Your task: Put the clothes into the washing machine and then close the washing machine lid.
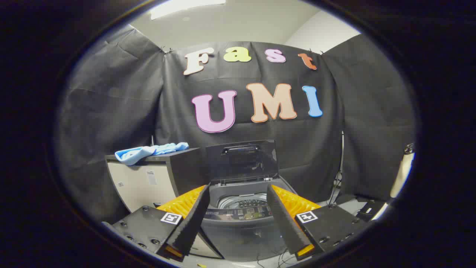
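Note:
A grey top-loading washing machine [241, 219] stands just ahead of my fingers, its drum [243, 202] showing between them. Its dark lid [242, 160] stands raised upright behind the opening. A light blue garment [148, 152] lies crumpled on top of a cabinet [148, 182] to the left of the machine, beyond my left finger. My gripper [238, 190] is open with nothing between its fingers [191, 219], and it sits a short way back from the machine's front.
Black cloth walls close the booth behind and to both sides. Cables [336, 186] hang down right of the machine. A dark box [368, 208] lies on the floor at the right, near a pale upright object [401, 175].

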### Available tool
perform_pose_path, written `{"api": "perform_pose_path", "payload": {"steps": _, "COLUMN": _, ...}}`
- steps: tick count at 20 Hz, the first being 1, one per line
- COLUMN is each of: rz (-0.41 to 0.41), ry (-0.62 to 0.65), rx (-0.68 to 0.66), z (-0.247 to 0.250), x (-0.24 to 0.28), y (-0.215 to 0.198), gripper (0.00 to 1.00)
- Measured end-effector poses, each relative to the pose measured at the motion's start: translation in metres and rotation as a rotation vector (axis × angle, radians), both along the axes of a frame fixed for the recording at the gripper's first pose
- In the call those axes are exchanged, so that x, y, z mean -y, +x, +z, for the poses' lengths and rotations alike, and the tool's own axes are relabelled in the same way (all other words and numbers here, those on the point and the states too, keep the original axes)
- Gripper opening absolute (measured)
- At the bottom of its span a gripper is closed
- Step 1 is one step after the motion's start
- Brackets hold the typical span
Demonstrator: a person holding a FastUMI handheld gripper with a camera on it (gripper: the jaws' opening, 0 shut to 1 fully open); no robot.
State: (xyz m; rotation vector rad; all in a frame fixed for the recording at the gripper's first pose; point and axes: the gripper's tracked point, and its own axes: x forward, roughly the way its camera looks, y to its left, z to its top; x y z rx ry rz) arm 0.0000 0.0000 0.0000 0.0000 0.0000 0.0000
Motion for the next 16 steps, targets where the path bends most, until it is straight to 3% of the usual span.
{"api": "perform_pose_path", "payload": {"steps": 9, "rz": 0.009, "ry": -0.007, "rx": -0.008, "z": 0.003, "x": -0.020, "y": 0.009, "gripper": 0.96}}
{"api": "perform_pose_path", "payload": {"steps": 16, "rz": 0.051, "ry": 0.022, "rx": 0.025, "z": 0.049, "x": -0.067, "y": 0.026, "gripper": 0.96}}
